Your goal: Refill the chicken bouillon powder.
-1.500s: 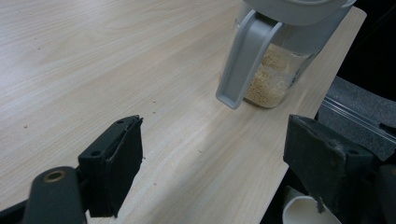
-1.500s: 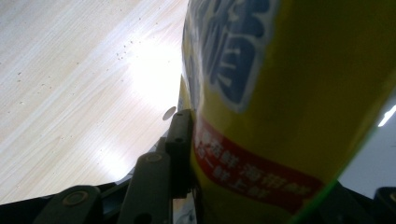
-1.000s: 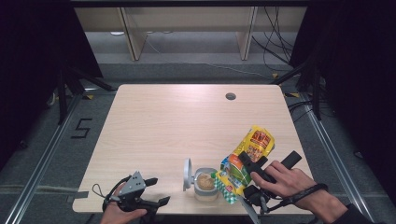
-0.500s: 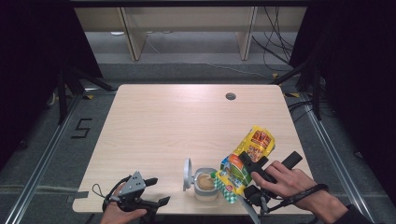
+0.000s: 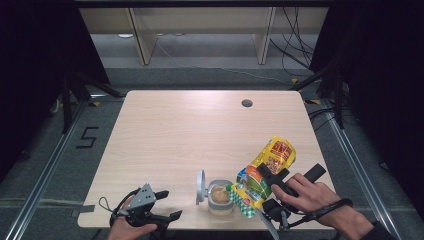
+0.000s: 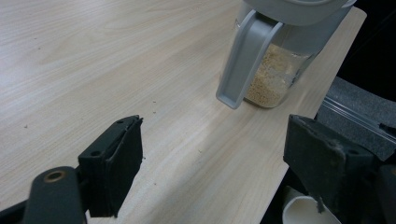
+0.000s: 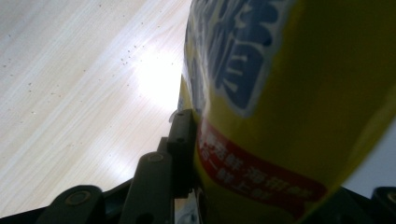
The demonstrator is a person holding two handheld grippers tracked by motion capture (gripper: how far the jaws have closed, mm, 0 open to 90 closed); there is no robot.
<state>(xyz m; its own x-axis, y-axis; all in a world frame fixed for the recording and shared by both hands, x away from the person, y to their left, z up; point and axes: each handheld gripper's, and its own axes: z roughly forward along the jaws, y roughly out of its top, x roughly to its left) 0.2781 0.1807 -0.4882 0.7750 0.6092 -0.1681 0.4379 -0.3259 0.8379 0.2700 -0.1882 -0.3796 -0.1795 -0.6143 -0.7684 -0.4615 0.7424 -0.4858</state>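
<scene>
**A:** What is the right gripper (image 5: pixel 264 181) doing?

**B:** Its jaws are clamped on a yellow snack bag (image 5: pixel 263 172), squeezing the bag's middle. The bag is tipped, its lower end hanging over the mouth of a clear container (image 5: pixel 220 196) near the table's (image 5: pixel 190 125) front edge. In the right gripper view the yellow foil (image 7: pixel 299 102) presses right up against the left jaw. The tilt looks meant for pouring the contents down into the container.

**A:** And the container?

**B:** It stands upright, partly filled with pale, crumbly food. Its grey hinged lid (image 5: pixel 200 186) is swung up to the left, which leaves the mouth clear for the bag.

**A:** Where is the left gripper (image 5: pixel 162 206)?

**B:** Resting low at the front left corner of the table, well apart from the container. Its jaws stand wide apart with nothing between them. In the left gripper view, the container (image 6: pixel 275 77) sits ahead of it, with the lid's flap (image 6: pixel 245 58) hanging down its side. My guess is this hand is waiting, perhaps to steady the container or shut the lid afterwards.
</scene>
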